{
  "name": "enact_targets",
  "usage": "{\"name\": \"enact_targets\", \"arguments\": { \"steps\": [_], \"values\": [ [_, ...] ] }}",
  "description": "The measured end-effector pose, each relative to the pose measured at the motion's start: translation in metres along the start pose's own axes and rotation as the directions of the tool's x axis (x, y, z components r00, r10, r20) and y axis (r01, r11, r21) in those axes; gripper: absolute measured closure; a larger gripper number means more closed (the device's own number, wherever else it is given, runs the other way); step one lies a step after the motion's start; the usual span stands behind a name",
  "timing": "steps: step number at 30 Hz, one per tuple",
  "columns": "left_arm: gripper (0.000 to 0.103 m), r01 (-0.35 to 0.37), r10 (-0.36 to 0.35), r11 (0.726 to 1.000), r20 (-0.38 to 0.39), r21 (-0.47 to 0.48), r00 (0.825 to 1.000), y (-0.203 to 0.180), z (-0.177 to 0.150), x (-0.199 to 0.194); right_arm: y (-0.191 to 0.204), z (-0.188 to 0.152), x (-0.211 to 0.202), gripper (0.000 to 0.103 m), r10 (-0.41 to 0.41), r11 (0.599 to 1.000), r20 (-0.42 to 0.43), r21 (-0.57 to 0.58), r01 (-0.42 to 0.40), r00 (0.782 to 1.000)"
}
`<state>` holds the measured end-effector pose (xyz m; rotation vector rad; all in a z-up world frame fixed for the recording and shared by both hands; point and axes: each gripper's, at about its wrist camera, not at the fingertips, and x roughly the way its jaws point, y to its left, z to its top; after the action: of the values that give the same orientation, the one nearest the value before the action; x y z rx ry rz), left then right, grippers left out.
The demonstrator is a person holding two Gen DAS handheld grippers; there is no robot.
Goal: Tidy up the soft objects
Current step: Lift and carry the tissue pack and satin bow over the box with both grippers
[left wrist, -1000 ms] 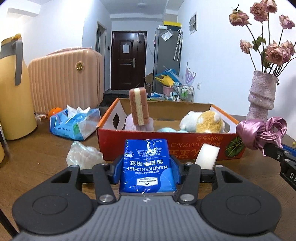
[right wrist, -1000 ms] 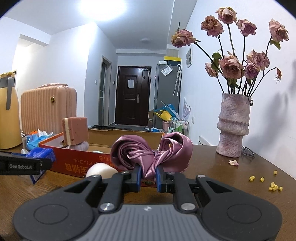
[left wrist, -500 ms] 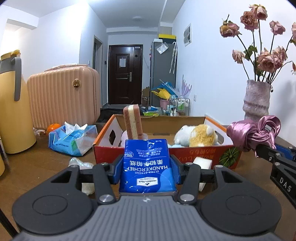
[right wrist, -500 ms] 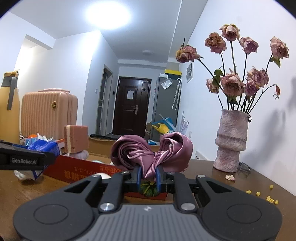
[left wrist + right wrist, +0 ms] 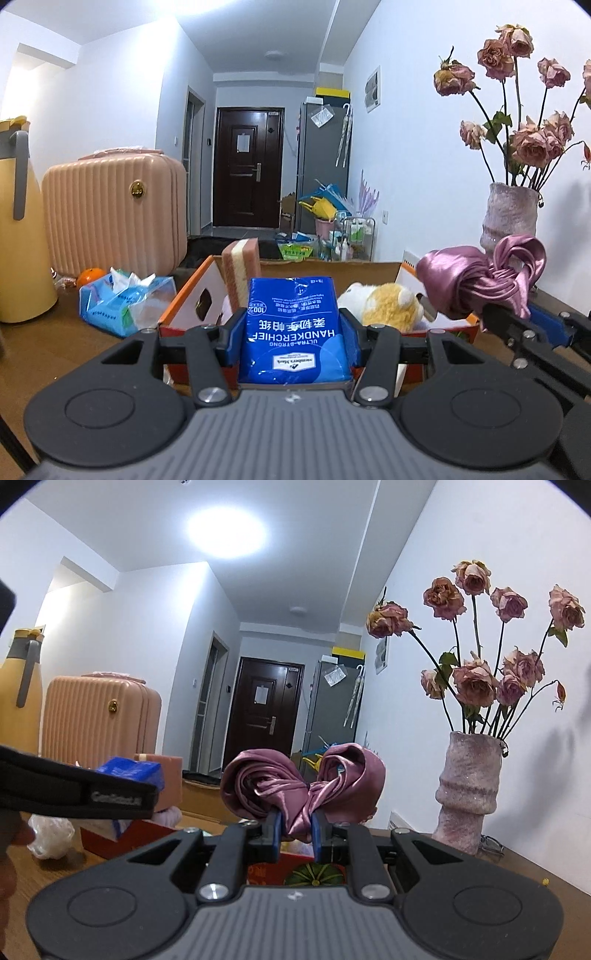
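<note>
My left gripper is shut on a blue handkerchief pack and holds it just before the near wall of the orange cardboard box. Inside the box a pink and cream sponge stands upright and a white and yellow plush toy lies to its right. My right gripper is shut on the knot of a mauve satin bow, held above the box's right end. That bow and the right gripper's fingers show at the right of the left wrist view.
On the wooden table stand a yellow jug, a pink case, an open blue tissue pack, an orange and a crumpled clear bag. A vase of dried roses stands at the right, with glasses beside it.
Both cameras have tilted up, so the box sits lower in view. My left gripper with the pack has come closer to the box; the white foam piece is now hidden behind it.
</note>
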<state>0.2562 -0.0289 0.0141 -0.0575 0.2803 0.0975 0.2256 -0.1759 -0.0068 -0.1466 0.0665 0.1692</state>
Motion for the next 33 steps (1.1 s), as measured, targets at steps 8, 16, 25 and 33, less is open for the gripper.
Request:
{"name": "enact_targets", "arguments": {
  "steps": [8, 16, 25, 33],
  "values": [
    [0.051, -0.004, 0.004, 1.0, 0.019, -0.023, 1.0, -0.003, 0.01, 0.014, -0.001, 0.007, 0.017, 0.088, -0.014, 1.0, 0.031, 0.022, 0.014, 0.999],
    [0.051, -0.001, 0.003, 0.999, 0.038, -0.038, 0.999, -0.004, 0.019, 0.031, -0.001, 0.011, 0.036, 0.088, -0.024, 0.999, 0.053, 0.022, 0.023, 0.998],
    [0.051, 0.002, 0.0, 0.999, 0.046, -0.039, 0.999, -0.005, 0.026, 0.055, 0.0, 0.011, 0.061, 0.088, -0.023, 1.0, 0.052, 0.018, 0.022, 0.998],
    [0.051, -0.005, 0.007, 0.999, 0.038, -0.041, 0.999, -0.006, 0.031, 0.082, -0.004, 0.013, 0.099, 0.088, -0.017, 1.0, 0.035, 0.026, 0.016, 0.999]
  ]
}}
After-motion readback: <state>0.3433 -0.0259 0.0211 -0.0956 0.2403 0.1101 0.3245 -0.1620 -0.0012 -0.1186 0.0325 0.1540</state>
